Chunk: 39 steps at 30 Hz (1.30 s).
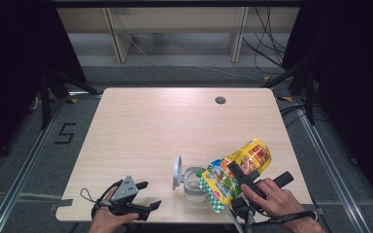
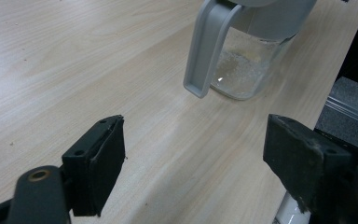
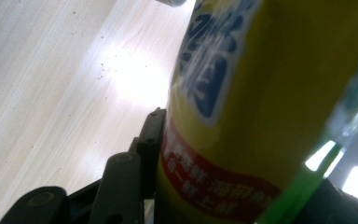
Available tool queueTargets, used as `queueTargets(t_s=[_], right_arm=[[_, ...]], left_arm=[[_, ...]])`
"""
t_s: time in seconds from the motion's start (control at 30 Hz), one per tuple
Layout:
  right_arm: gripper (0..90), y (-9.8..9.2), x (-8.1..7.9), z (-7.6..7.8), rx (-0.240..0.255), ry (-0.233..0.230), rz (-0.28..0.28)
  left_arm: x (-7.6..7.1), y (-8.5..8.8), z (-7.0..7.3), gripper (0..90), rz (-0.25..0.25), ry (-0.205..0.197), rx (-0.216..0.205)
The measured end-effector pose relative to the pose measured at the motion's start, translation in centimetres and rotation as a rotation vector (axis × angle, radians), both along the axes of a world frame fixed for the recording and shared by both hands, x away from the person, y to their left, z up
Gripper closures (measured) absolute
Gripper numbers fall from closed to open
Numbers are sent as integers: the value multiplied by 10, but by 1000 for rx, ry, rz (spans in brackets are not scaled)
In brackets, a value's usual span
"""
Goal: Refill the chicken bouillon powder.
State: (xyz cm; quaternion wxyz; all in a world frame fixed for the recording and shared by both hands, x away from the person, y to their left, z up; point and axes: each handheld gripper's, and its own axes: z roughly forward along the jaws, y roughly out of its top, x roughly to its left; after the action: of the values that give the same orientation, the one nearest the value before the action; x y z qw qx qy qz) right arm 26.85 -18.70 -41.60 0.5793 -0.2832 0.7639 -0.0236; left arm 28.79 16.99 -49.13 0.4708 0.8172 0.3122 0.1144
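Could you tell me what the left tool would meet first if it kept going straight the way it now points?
Most likely the jar: the left tool stands open over bare table, and the jar's grey handle lies ahead, slightly right of centre. Depth is hard to judge.

A yellow snack bag (image 3: 270, 107) takes up most of the frame from about 12 o'clock down to 5 o'clock, with blurred blue lettering on a white patch near the top and a red band with pale characters low down. A green and clear edge of the bag runs along its 3 to 5 o'clock side. The right gripper (image 3: 223, 186) clamps the bag: one black jaw presses against its left face at about 7 o'clock. Pale wooden table (image 3: 51, 84) lies from 8 to 11 o'clock, with a bright glare spot beside the bag.
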Motion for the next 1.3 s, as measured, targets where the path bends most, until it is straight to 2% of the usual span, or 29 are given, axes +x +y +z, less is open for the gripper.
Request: queueTargets(t_s=[0.03, 0.07, 0.1, 0.13, 0.17, 0.23, 0.3, 0.4, 0.43, 0.53, 0.73, 0.87, 0.9, 0.97, 1.17, 1.2, 1.23, 1.3], right_arm=[[604, 1, -2, -2, 21, -3, -13], [605, 2, -3, -1, 7, -3, -22], [606, 3, -2, 2, -44, -20, 2], [606, 3, -2, 4, -64, -26, 2], [606, 3, -3, 1, -27, -14, 0], [607, 5, -3, 4, -86, -31, 4], [607, 4, -3, 0, -34, -16, -3], [607, 4, -3, 1, -54, -22, -1], [608, 6, -4, 5, -114, -52, 8], [608, 7, -4, 7, -135, -52, 12], [608, 8, -5, 8, -152, -51, 8], [609, 9, -3, 7, -177, -46, 9], [608, 10, -2, 7, -204, -52, 22], [609, 10, -3, 5, -188, -49, 13], [613, 12, -2, 5, -202, -34, 13], [614, 12, -2, 5, -199, -45, 20], [615, 13, -1, 8, -234, -51, 40], [618, 13, -1, 8, -233, -54, 37]], left_arm=[[0, 0, 0, 202, 2, 4, -8], [-1, 0, 0, 202, 2, 4, -9], [-1, 0, 0, 202, 3, 4, -10], [-1, 0, 0, 202, 1, 5, -9], [0, 0, 0, 202, -1, 1, -1], [0, 0, 0, 202, 0, 3, -2], [0, 0, 0, 202, -1, 2, -3], [0, 0, 0, 202, 3, 0, -5], [0, 0, 0, 202, 2, -1, -4], [0, 0, 0, 202, 1, 2, -4], [-1, -1, 0, 202, 2, 5, -11], [0, 0, 0, 202, 3, -2, -4], [0, 0, 0, 202, 3, -2, -4], [0, 0, 0, 202, 3, -2, -4], [0, 0, 0, 202, 2, -2, -3], [-1, -1, -1, 202, 5, 0, -11], [-1, 0, 0, 202, 1, 6, -10], [0, 0, 0, 202, 0, 5, -8]])
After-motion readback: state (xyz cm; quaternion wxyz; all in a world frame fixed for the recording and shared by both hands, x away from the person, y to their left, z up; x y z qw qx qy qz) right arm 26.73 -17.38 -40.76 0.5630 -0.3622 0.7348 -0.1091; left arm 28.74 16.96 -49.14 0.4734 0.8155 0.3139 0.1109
